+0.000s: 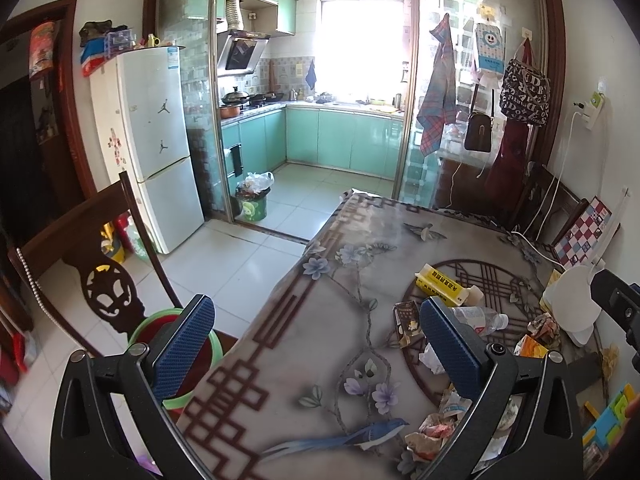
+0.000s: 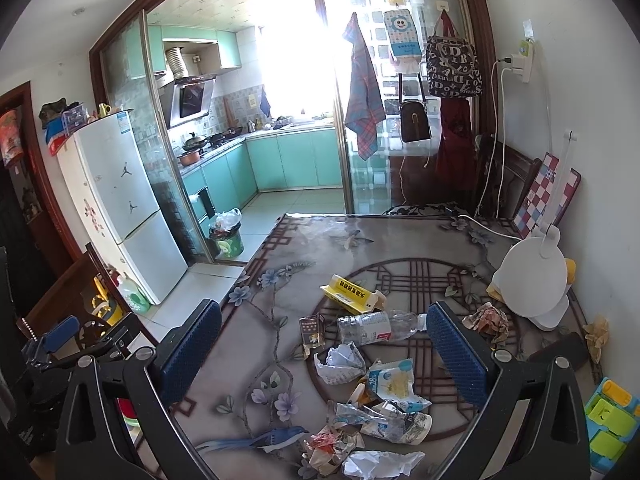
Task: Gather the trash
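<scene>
Trash lies scattered on the flowered tablecloth [image 2: 280, 300]: a yellow carton [image 2: 354, 294] [image 1: 440, 284], a crushed clear bottle [image 2: 380, 326] [image 1: 478, 318], a small dark packet [image 2: 313, 330] [image 1: 408, 322], crumpled white paper [image 2: 342, 362], a blue-white wrapper [image 2: 394, 384] and more wrappers [image 2: 360, 432] at the near edge. My right gripper [image 2: 324, 360] hangs open above this pile, holding nothing. My left gripper [image 1: 316, 350] is open over the table's left edge, also holding nothing. A red basin with a green rim [image 1: 160, 324] sits on the chair below the left finger.
A dark carved wooden chair [image 1: 108, 292] stands left of the table. A white lamp [image 2: 536, 280], a checkered board [image 2: 540, 192] and colourful toy blocks [image 2: 608, 420] sit along the table's right side. A full green bin [image 2: 228, 240] stands at the kitchen doorway, beside the fridge [image 2: 116, 200].
</scene>
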